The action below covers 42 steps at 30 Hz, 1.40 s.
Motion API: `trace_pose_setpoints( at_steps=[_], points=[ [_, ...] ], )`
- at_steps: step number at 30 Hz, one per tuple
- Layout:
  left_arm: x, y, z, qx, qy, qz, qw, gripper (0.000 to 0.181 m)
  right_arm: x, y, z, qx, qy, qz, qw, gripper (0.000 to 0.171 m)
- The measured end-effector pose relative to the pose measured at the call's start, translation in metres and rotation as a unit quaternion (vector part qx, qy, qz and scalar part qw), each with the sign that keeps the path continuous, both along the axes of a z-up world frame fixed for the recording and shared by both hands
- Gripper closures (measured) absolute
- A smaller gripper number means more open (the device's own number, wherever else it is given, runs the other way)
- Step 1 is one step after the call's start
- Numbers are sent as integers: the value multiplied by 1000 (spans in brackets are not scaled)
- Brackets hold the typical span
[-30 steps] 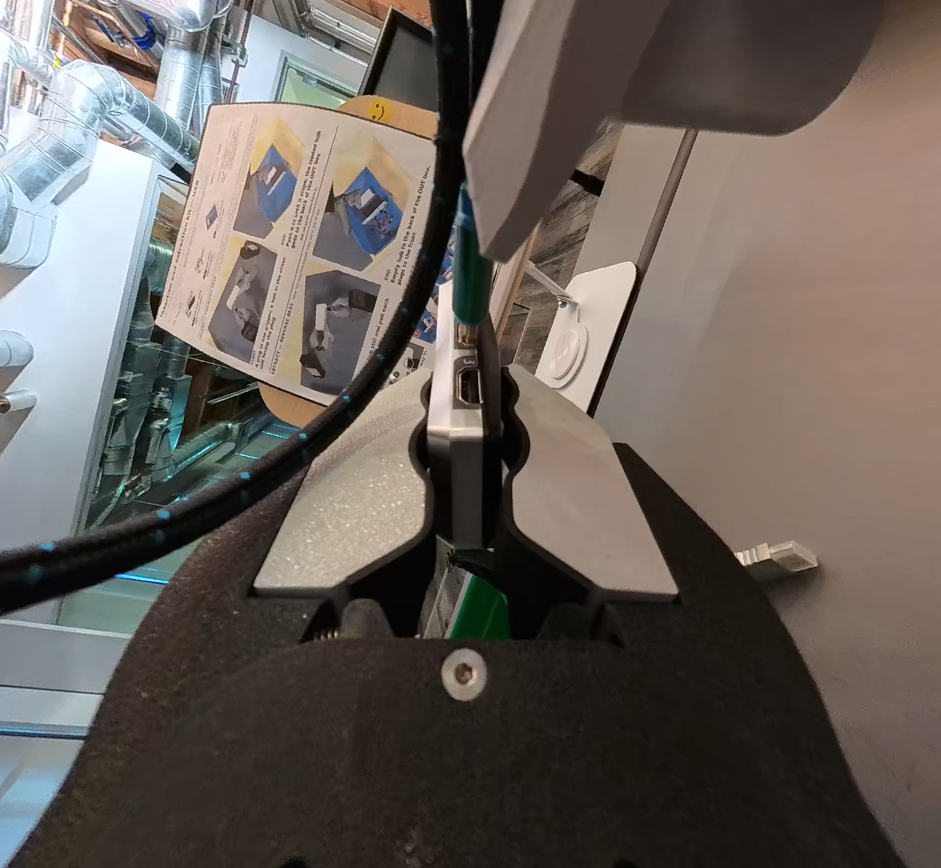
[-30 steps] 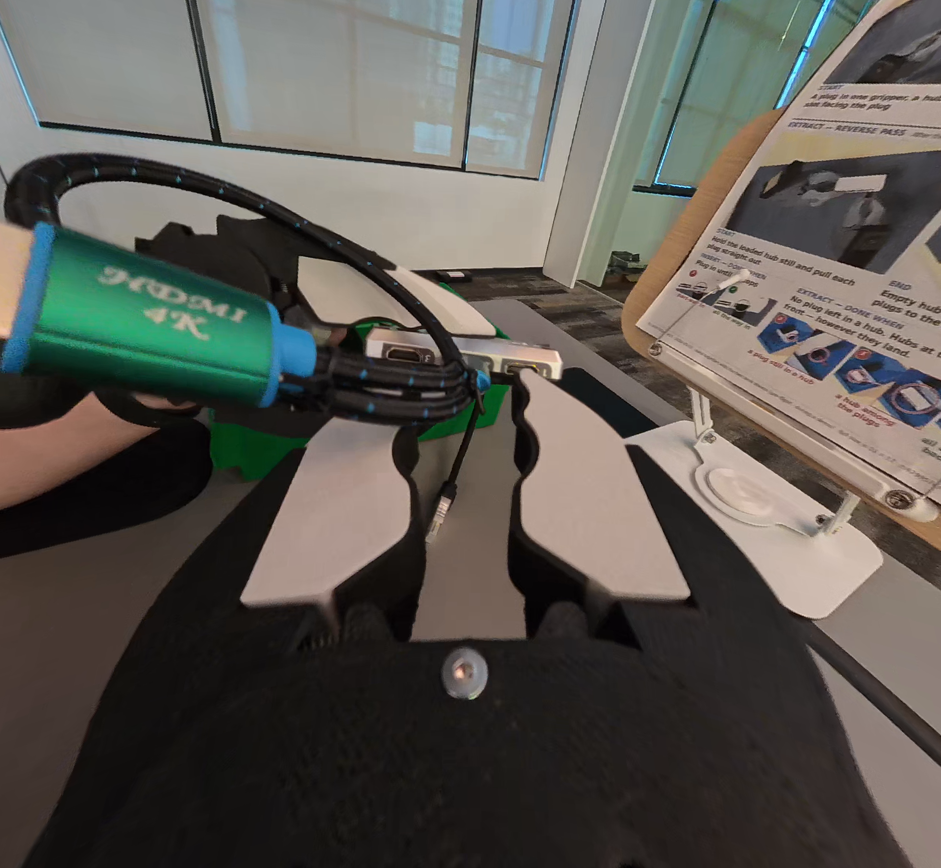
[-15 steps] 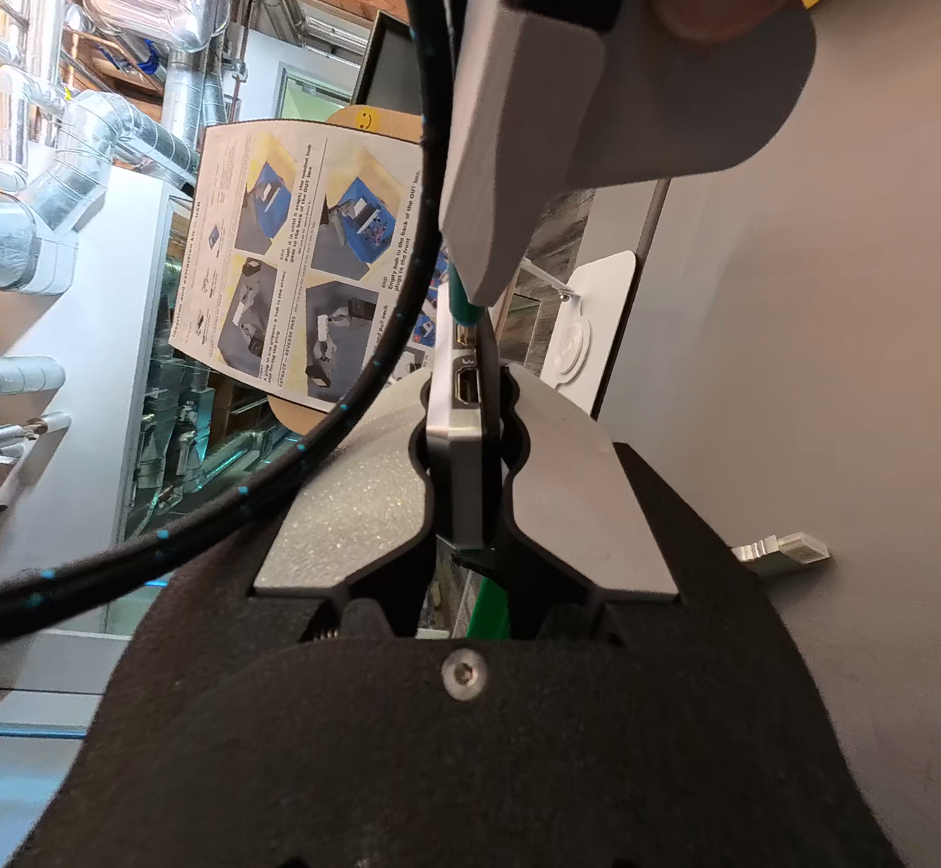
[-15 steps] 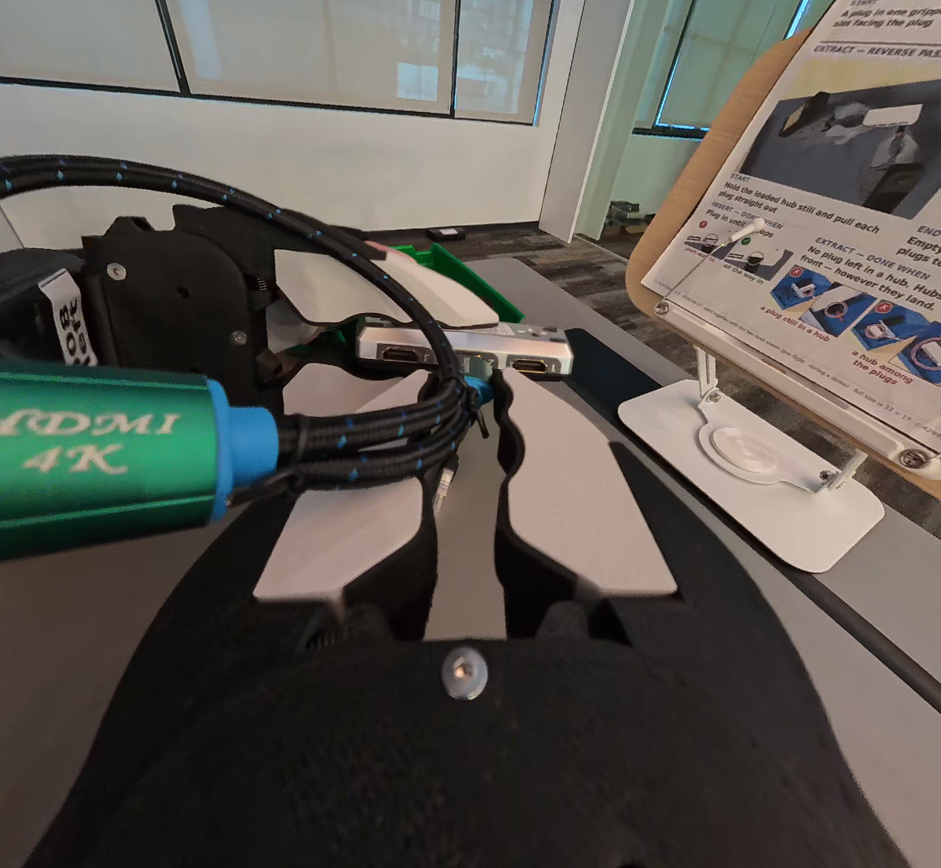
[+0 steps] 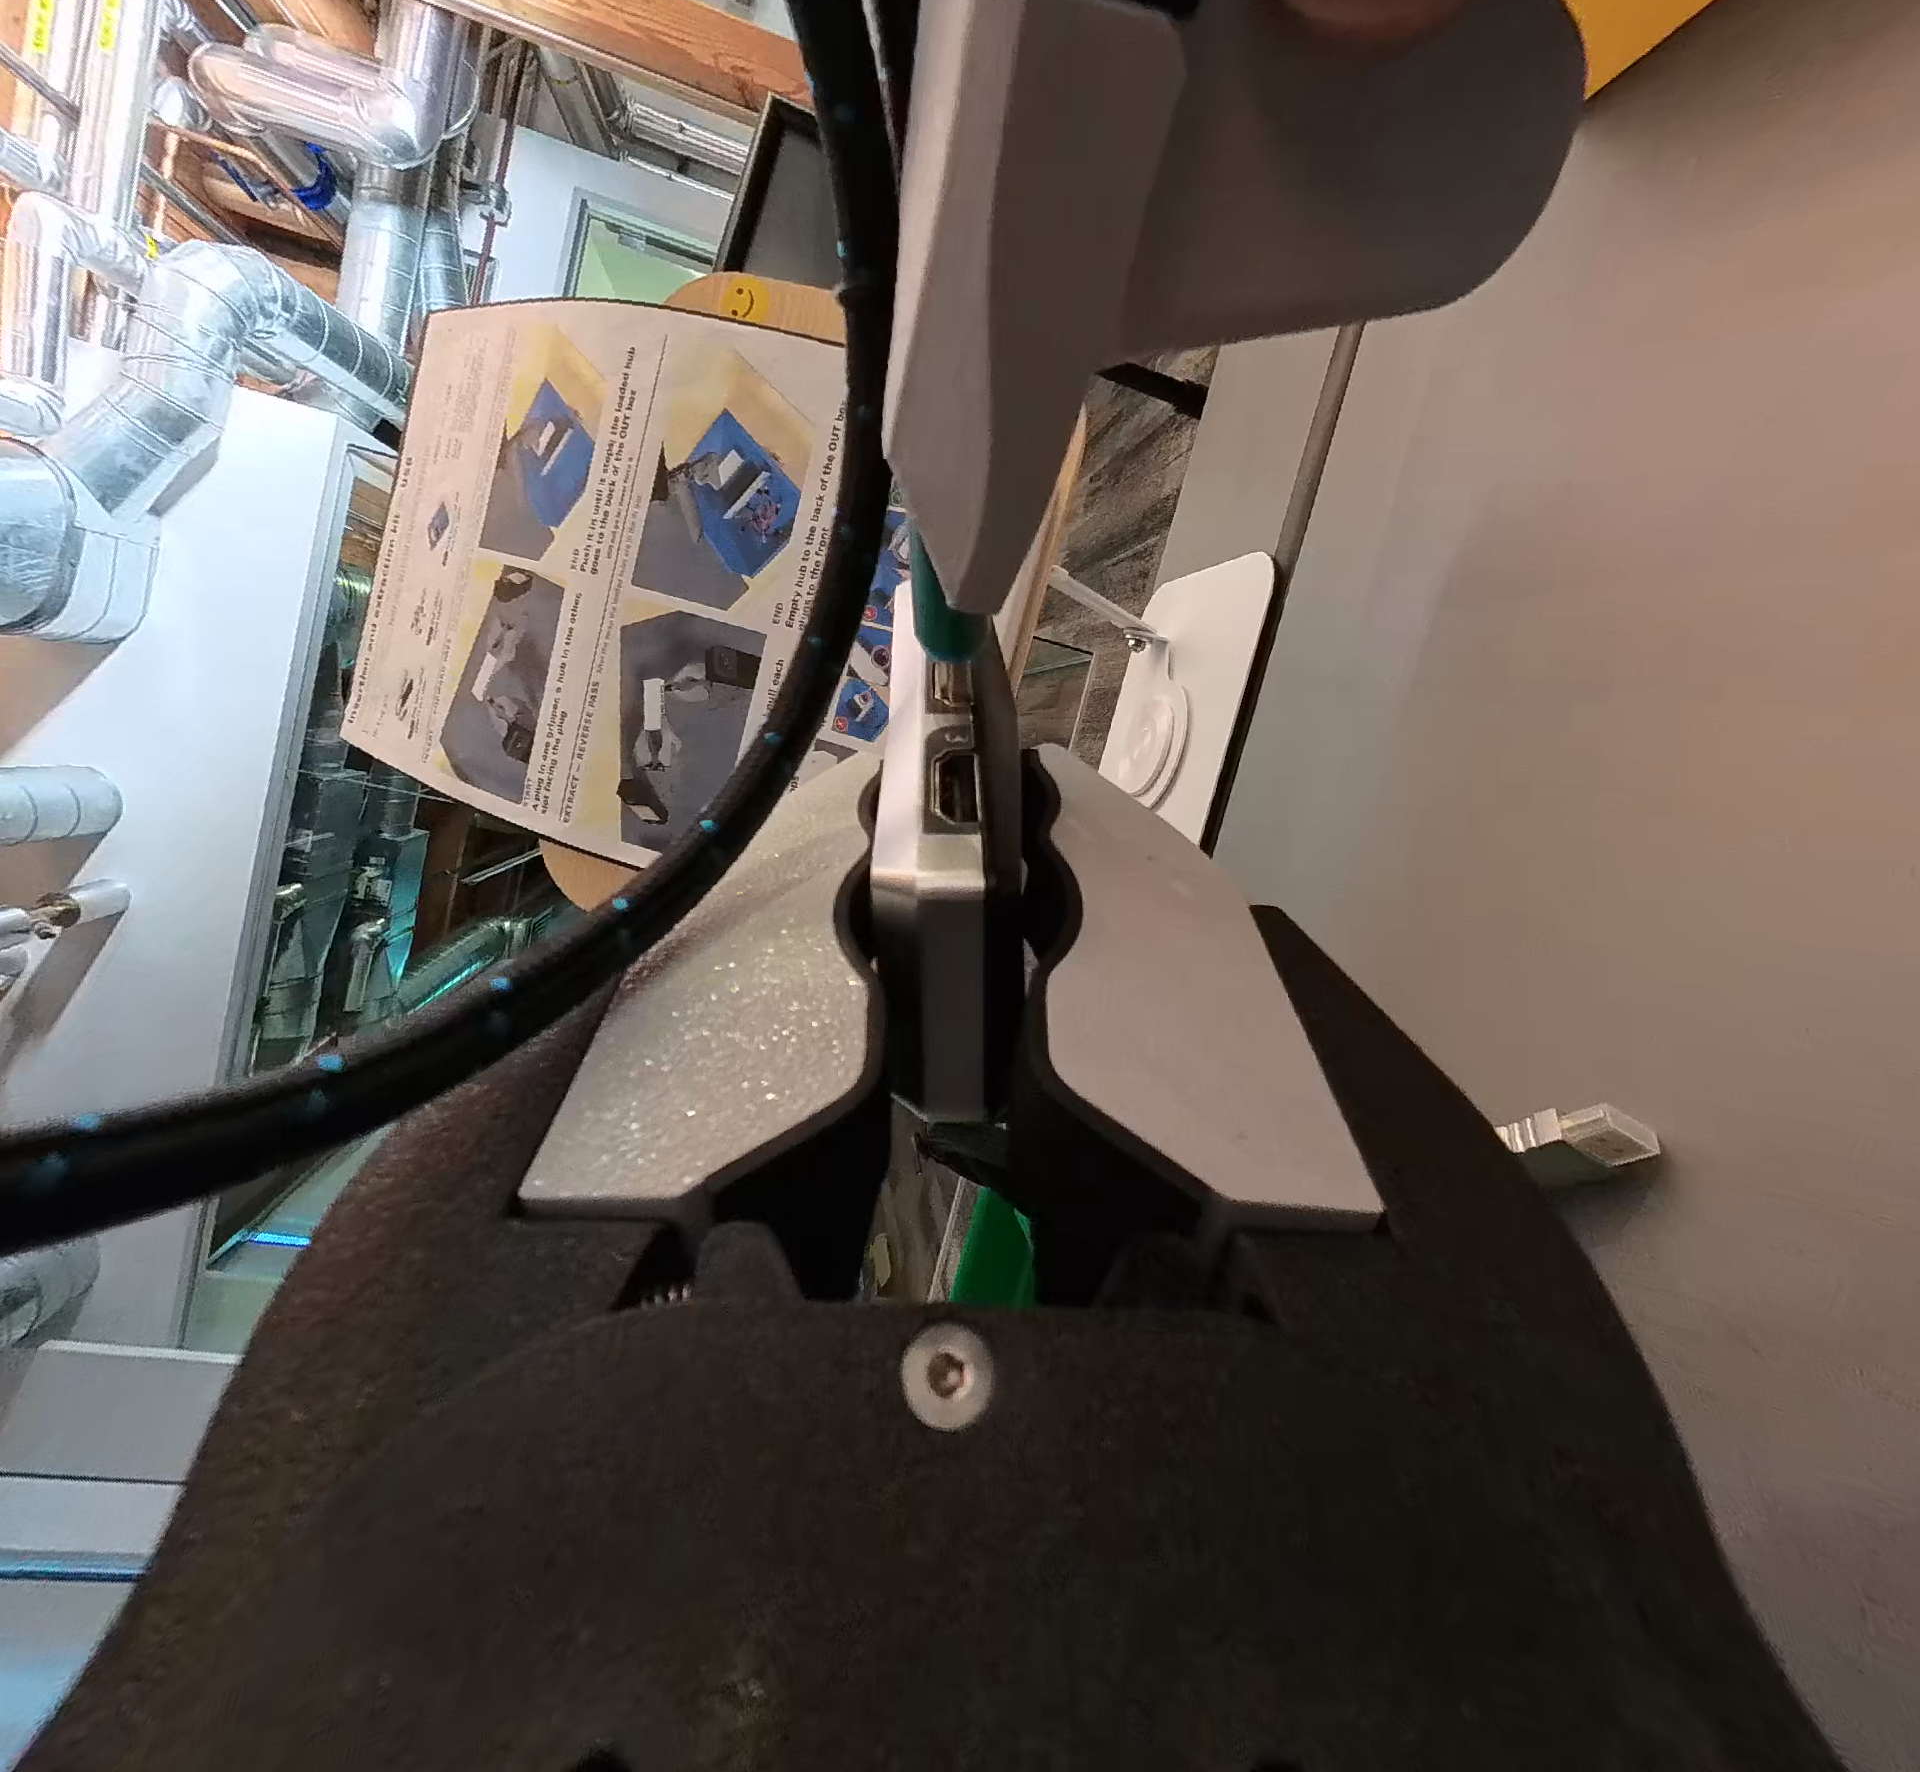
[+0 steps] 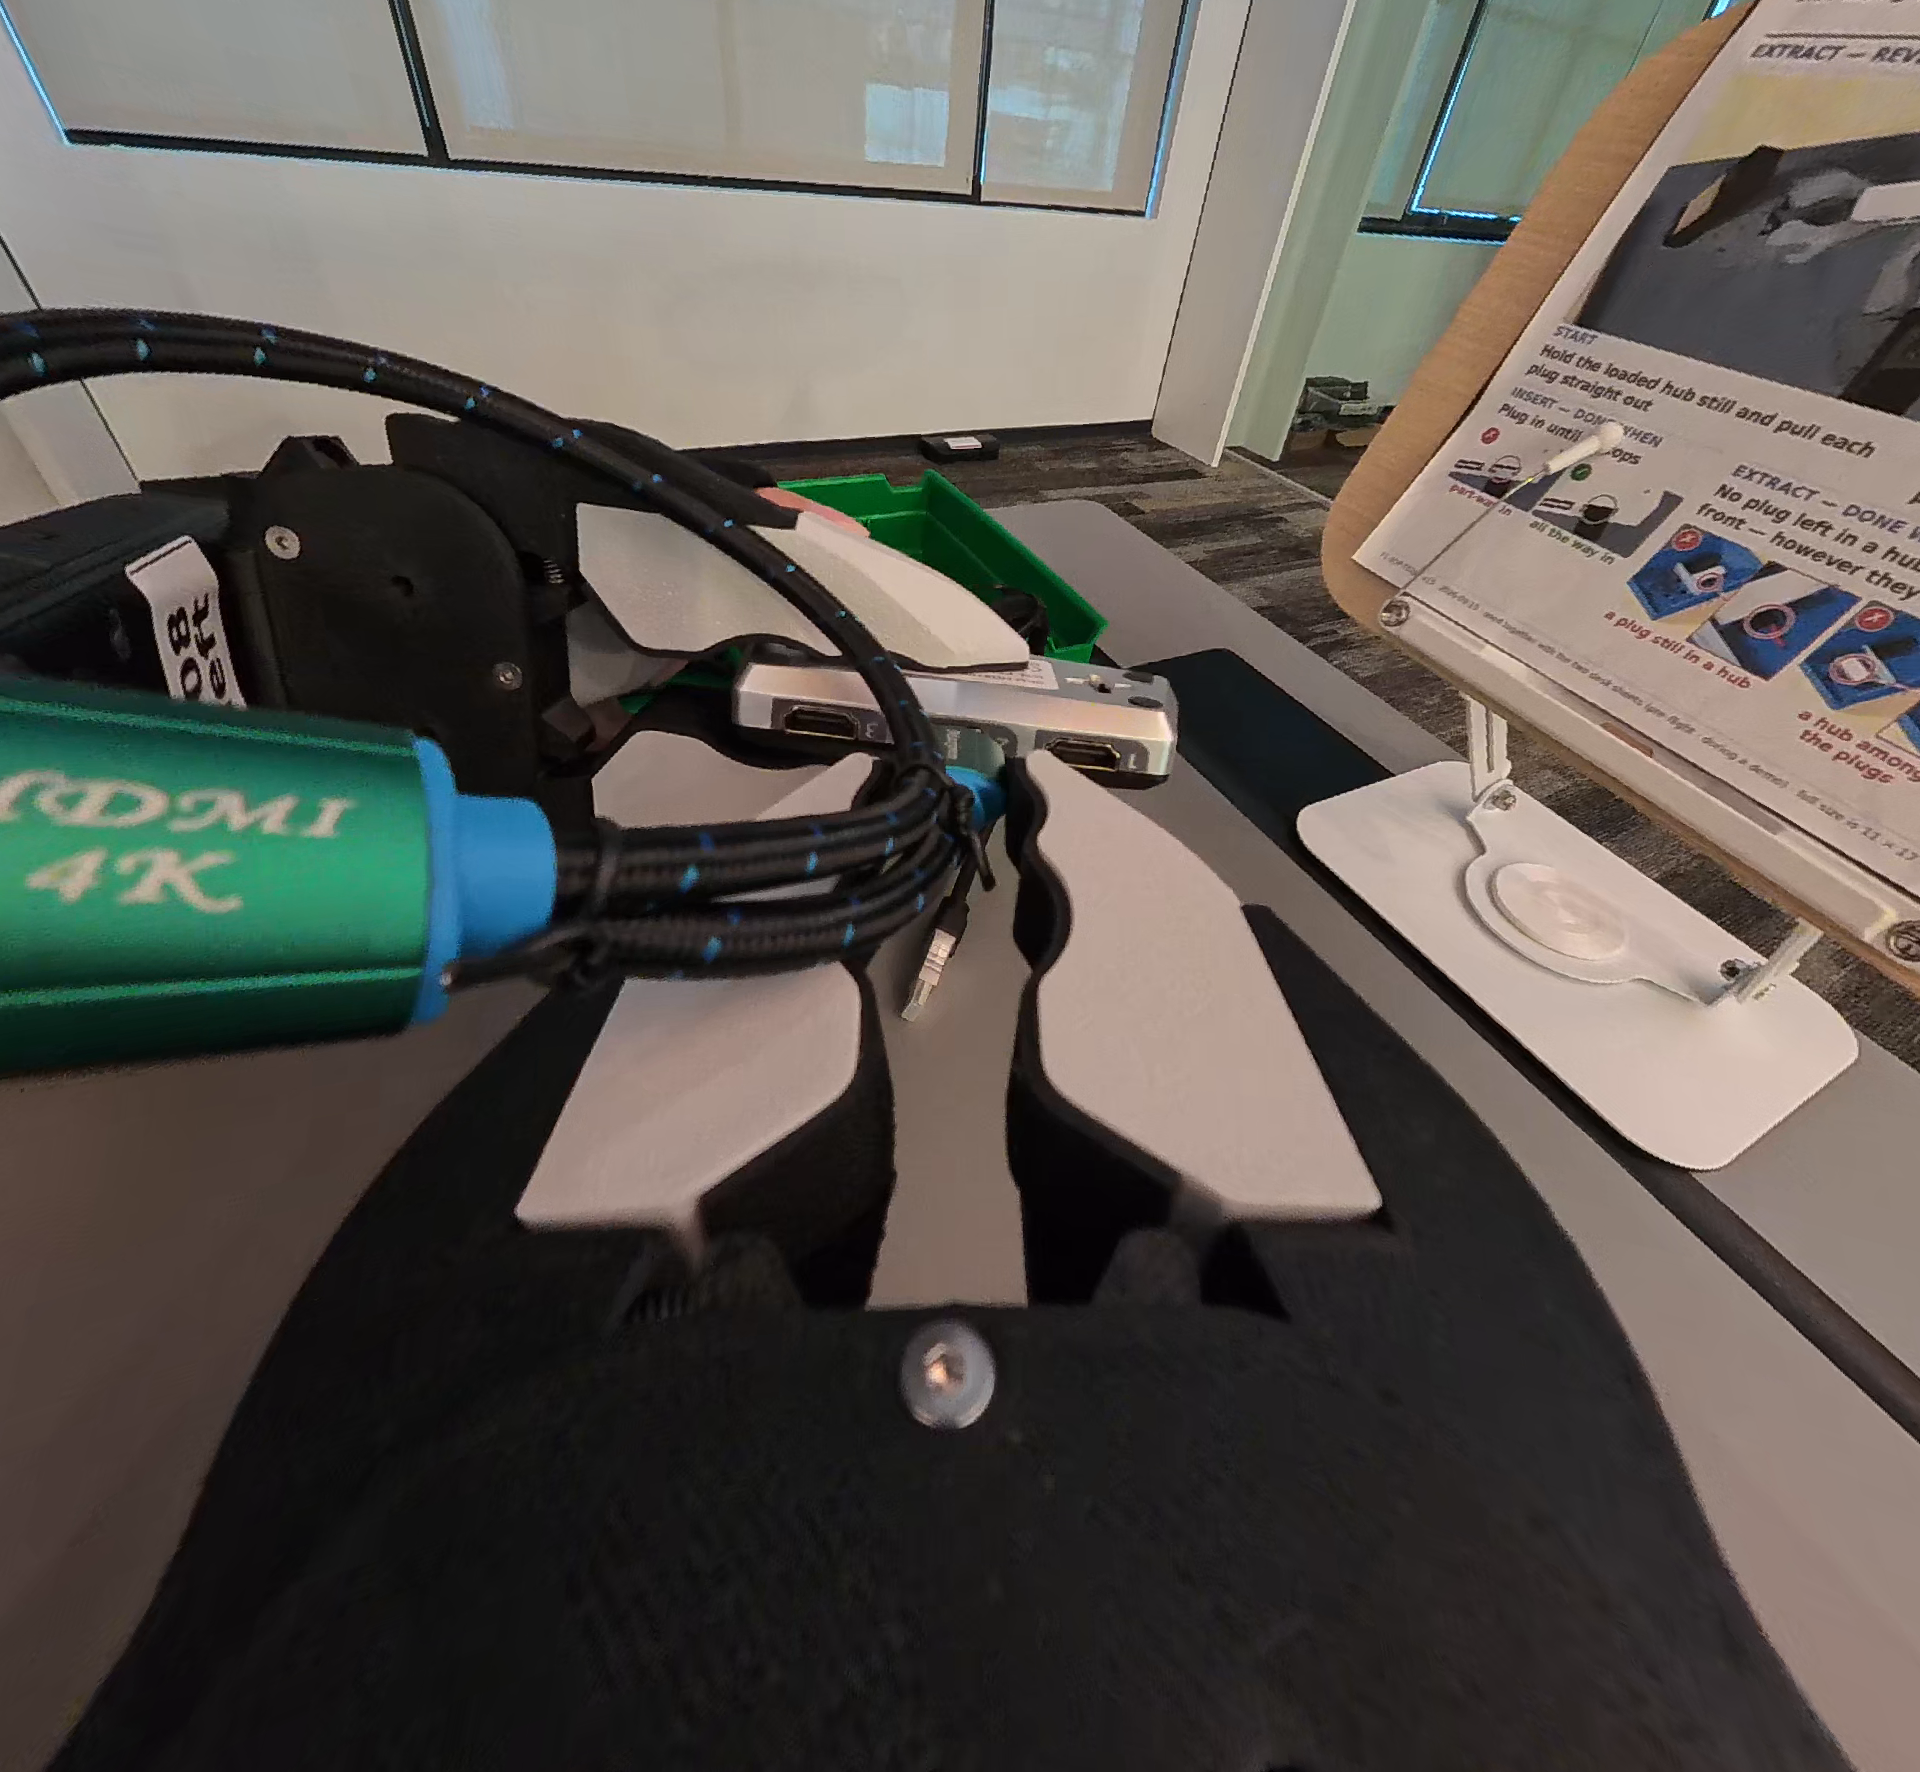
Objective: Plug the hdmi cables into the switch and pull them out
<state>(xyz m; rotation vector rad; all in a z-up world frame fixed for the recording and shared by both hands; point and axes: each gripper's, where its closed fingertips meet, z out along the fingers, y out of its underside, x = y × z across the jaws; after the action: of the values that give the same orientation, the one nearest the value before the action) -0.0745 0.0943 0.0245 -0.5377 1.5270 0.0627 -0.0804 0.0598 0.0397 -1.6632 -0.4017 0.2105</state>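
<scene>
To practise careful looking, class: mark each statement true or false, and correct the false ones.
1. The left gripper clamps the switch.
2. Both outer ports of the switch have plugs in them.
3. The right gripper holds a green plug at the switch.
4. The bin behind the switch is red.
1. True. The left gripper is shut on the silver switch.
2. False. Both outer ports are empty.
3. True. The right gripper grips the plug, which is lined up with the middle port.
4. False. The bin is green.
</scene>
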Motion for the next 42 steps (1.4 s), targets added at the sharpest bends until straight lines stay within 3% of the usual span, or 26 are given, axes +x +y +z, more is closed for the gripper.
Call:
trace_pose_setpoints(
  at_steps=[18,42],
  points=[
    [-4,-10,6,31,-8,-11,999,157,-5,-8,4,-7,-31,5,999,150],
    [-3,-18,11,19,-24,-8,999,159,-4,-13,8,-7,6,35,999,150]
  ],
)
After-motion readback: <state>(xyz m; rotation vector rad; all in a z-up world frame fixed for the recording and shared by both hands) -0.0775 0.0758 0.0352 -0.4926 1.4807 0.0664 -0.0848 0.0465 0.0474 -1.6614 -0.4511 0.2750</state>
